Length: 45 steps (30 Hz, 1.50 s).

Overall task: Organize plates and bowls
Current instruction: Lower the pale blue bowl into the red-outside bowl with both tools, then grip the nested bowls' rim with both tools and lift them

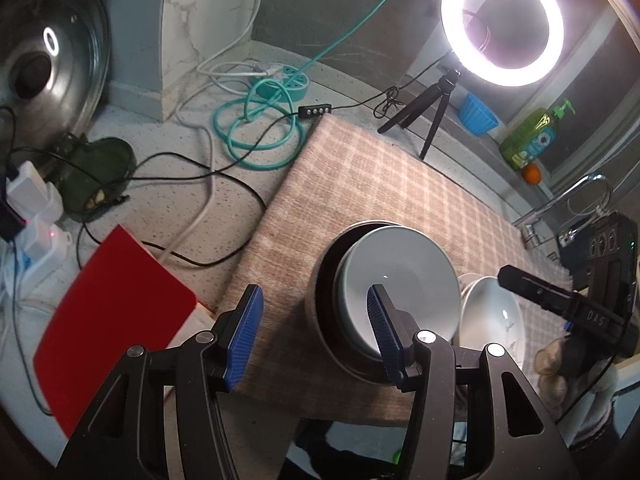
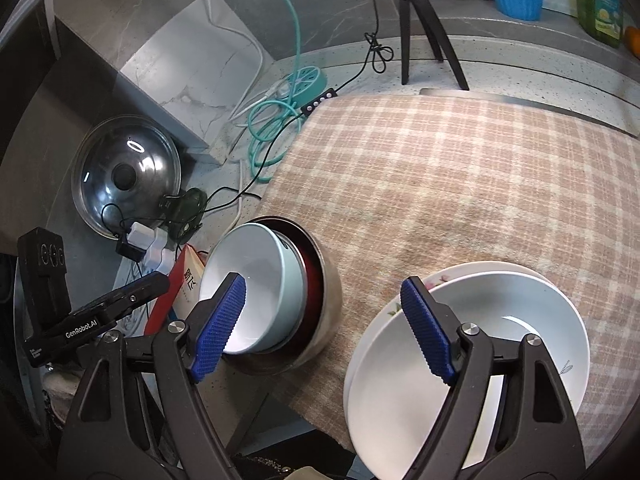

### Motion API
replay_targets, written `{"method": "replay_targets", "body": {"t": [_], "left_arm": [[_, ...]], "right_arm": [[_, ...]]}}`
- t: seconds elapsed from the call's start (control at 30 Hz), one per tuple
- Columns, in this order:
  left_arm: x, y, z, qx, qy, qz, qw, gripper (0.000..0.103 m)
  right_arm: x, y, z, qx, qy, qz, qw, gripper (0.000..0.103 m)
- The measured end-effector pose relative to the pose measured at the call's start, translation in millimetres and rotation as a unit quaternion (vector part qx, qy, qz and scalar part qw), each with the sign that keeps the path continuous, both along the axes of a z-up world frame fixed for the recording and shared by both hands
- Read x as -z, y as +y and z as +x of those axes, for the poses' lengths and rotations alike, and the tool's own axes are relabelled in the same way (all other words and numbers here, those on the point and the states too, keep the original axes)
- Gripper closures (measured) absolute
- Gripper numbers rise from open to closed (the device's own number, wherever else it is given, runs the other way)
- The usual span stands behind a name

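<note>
While looking from the left wrist: left tool (image 1: 316, 320) gaping, empty, grey bowl (image 1: 400, 280) nested in steel bowl (image 1: 316, 312), just ahead-right. From the right wrist: right tool (image 2: 322, 316) wide apart, empty, straddling the gap; white plates (image 2: 500, 320) under right pad, on the worktop.

Both cameras look down from close above; each sees the pale blue bowl (image 1: 400, 280) (image 2: 248, 280) on the checked brown cloth (image 1: 380, 184) (image 2: 460, 184).

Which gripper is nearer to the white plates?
The right. The right gripper hangs open just over the white plates; the left gripper sits open by the pale blue bowl beside them.
</note>
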<state>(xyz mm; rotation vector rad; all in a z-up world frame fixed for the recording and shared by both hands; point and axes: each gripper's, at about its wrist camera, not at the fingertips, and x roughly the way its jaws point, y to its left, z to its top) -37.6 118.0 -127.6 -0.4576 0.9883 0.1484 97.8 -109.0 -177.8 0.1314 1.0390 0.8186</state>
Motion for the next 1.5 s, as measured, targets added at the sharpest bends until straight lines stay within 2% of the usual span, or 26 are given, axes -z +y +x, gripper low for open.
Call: {"method": "replay_targets", "body": {"t": [0.33,0.6,0.87,0.93,1.03,1.1,1.23,1.4,1.5], "left_arm": [[-1,-5,-5,0.007,-0.003,0.035,0.9994,0.05],[7,0,-6,0.004,-0.001,0.02,0.9998,0.05],[17,6,-6,0.009,-0.003,-0.019,0.9998,0.054],[21,7,-5,0.014,-0.002,-0.034,0.9993,0.058],[25,7,-4,0.019,0.001,-0.043,0.9989,0.066],[27,8,-3,0.021,0.001,-0.056,0.9982,0.071],[33,13,-1,0.017,0.004,-0.076,0.997,0.073],[42,14,2,0.018,0.013,-0.093,0.9954,0.074],[46,14,5,0.021,0.018,-0.101,0.9945,0.075]], "right_arm": [[-1,-15,-2,0.019,-0.02,-0.012,1.0,0.021],[4,-9,-11,0.016,-0.028,-0.022,0.999,0.022],[13,1,-12,0.007,-0.013,-0.026,1.0,0.046],[17,4,-13,0.005,-0.007,-0.026,1.0,0.048],[24,6,-11,0.006,0.003,-0.028,1.0,0.057],[29,6,-9,0.008,0.015,-0.022,1.0,0.058],[33,7,-6,0.008,0.023,-0.018,1.0,0.064],[39,17,-7,-0.001,0.025,-0.023,0.999,0.066],[42,23,-7,-0.008,0.025,-0.03,0.999,0.074]]}}
